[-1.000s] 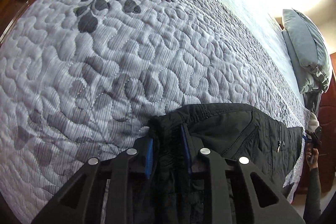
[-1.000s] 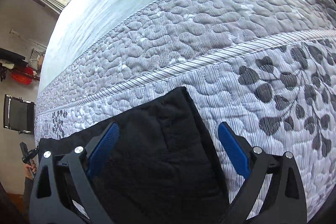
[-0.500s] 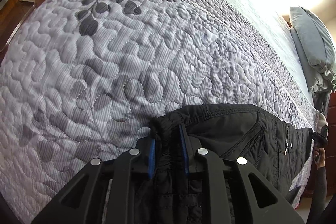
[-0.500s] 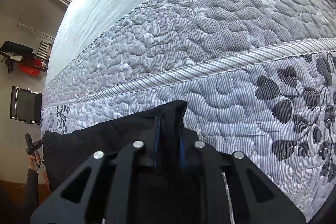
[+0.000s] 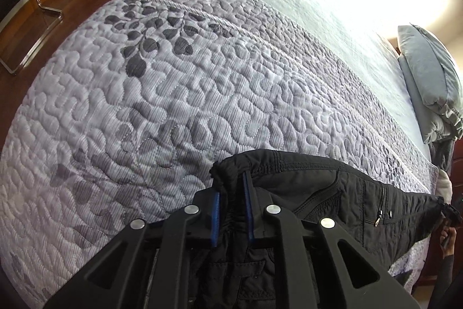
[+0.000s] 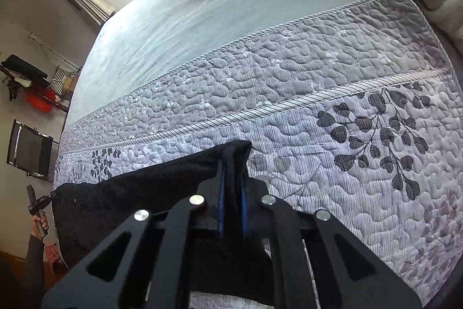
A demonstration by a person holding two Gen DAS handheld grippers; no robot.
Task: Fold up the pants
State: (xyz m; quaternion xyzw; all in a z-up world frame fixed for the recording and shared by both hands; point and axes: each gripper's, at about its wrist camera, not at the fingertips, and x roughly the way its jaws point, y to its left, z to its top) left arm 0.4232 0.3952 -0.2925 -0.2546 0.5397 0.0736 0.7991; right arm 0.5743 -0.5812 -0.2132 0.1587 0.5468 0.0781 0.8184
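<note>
1. Left wrist view: the left gripper (image 5: 231, 204) is clamped on the waistband corner of the pants (image 5: 332, 193).
2. The right gripper (image 6: 231, 207) pinches the opposite corner.
3. The pants stretch between them along the bed's (image 5: 173, 94) near edge.

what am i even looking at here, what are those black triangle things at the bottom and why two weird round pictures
Those black shapes are handheld two-finger grippers, one in each of a person's hands, not a robot. Each carries a fisheye camera looking along its fingers, hence two rounded pictures. One view is from the left gripper, the other from the right gripper. Both are closed on black pants, each pinching a different end; the pants hang stretched between them over a bed with a grey quilted bedspread. A grey pillow lies at the far end.
</note>
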